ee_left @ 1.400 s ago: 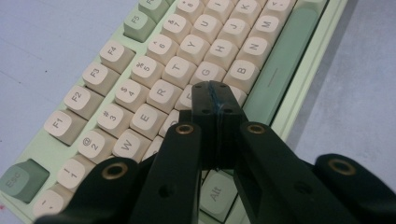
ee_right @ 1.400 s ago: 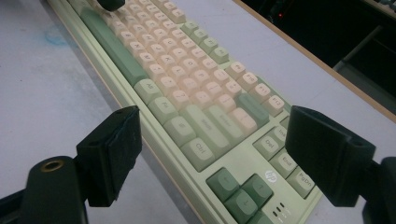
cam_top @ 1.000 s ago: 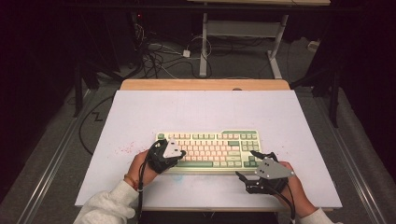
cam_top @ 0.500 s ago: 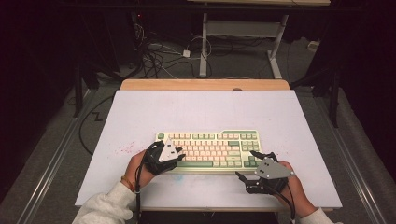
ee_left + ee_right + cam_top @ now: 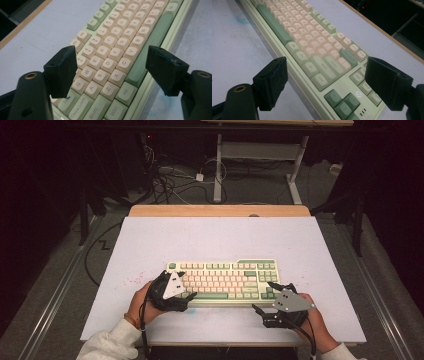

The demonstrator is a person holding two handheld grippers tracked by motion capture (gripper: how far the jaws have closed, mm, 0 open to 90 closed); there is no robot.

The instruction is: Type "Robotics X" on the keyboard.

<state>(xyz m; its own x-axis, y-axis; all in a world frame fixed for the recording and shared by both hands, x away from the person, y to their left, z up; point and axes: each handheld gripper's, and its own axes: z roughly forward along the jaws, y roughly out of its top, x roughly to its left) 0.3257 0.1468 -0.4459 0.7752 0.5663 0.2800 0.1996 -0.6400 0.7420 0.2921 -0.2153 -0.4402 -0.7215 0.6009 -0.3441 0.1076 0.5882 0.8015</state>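
The keyboard [image 5: 223, 281] in front of me is a long, slim plastic slab in pale green, its rows of squarish, slightly dished keycaps cream in the middle and green at the edges, with a long darker green space bar along my side. It lies flat on the matte white tabletop [image 5: 220, 235], near my edge of it, with its long axis running left to right across the table and its lettering facing me. A bare wooden strip [image 5: 220, 210] edges the table's far side. My left gripper [image 5: 186, 290] is over the keyboard's left end; in the left gripper view its blocky black jaws, dull and a little rough, stand wide apart above the letter keys with nothing between them and without pressing on anything. Those jaws have just been opening: a second ago, seen from above, the gripper sat a touch farther left at the keyboard's corner, and the keyboard itself has not shifted. My right gripper [image 5: 268, 295] is at the keyboard's right front corner, just as it was before, its jaws likewise spread wide over the arrow keys and gripping nothing.
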